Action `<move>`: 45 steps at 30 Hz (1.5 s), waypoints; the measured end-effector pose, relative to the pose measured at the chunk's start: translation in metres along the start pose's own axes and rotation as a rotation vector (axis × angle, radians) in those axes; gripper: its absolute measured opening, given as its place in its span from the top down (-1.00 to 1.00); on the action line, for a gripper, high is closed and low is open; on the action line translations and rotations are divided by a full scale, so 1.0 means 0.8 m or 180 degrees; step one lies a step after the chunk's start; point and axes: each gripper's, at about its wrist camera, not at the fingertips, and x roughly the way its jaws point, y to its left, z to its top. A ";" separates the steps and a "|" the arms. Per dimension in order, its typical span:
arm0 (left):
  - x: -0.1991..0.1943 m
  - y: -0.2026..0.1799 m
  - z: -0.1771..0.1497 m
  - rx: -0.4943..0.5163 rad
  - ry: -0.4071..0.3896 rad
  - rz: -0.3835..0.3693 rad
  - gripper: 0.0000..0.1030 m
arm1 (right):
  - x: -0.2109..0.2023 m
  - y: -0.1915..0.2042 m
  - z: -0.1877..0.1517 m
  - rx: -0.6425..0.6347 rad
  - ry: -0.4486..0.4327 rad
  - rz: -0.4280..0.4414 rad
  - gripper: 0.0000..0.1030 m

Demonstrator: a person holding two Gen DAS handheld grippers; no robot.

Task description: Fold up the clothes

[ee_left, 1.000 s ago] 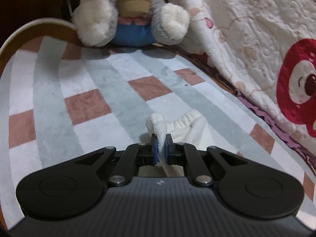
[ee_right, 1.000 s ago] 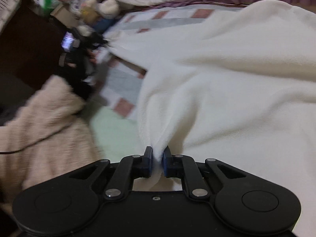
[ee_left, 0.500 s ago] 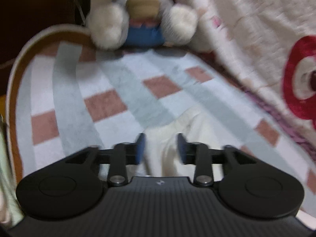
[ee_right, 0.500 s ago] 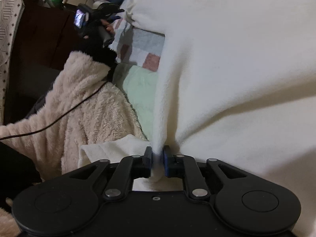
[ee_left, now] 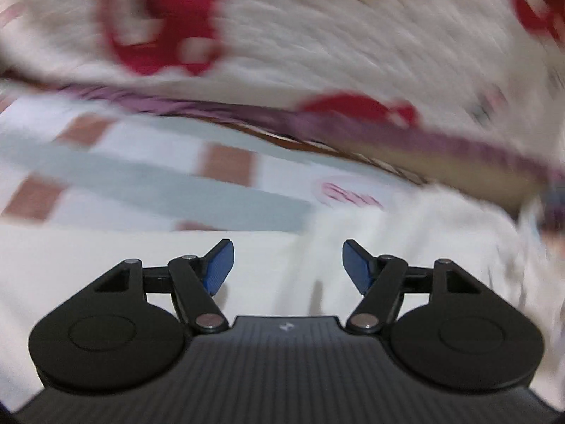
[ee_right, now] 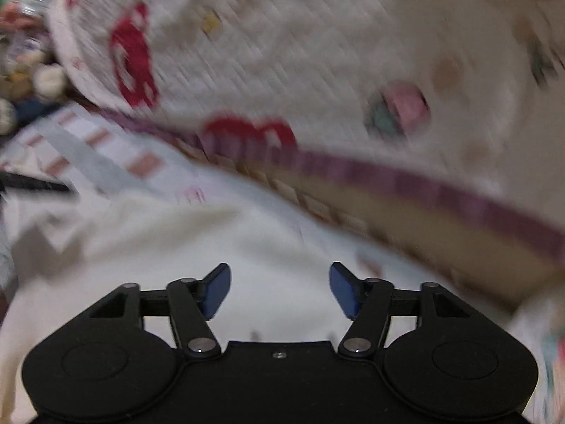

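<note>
Cream garment (ee_left: 106,265) below left gripper (ee_left: 284,265)

Under my left tongs (ee_left: 286,265) lies soft matt cream fleece garment (ee_left: 106,265); beyond it a napped checked blanket (ee_left: 141,176), then a stitched cotton quilt (ee_left: 317,35). My right tongs (ee_right: 279,289) are matt black plastic with blue rubbery pads (ee_right: 215,291)

checked bed cover (ee_left: 148,176), cream garment (ee_left: 106,265), quilt (ee_left: 317,35)

Motion blur smears the quilt (ee_left: 317,35) (its red prints perhaps cartoon faces) in both views.
</note>
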 end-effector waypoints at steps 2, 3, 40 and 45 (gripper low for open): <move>0.035 -0.040 0.010 0.0694 0.0133 0.0143 -0.38 | 0.020 -0.003 0.007 -0.0188 -0.0173 0.0019 -0.46; 0.051 -0.057 0.015 0.0927 0.0177 0.0200 -0.38 | 0.031 -0.006 0.009 -0.0270 -0.0231 0.0000 -0.46; 0.008 -0.122 -0.110 0.0801 0.1337 -0.1555 0.66 | -0.035 -0.029 -0.091 0.0600 0.0295 0.1068 -0.33; -0.036 -0.104 -0.089 0.0743 0.1140 -0.1796 0.26 | 0.012 -0.003 -0.111 0.0408 0.0628 0.1010 -0.23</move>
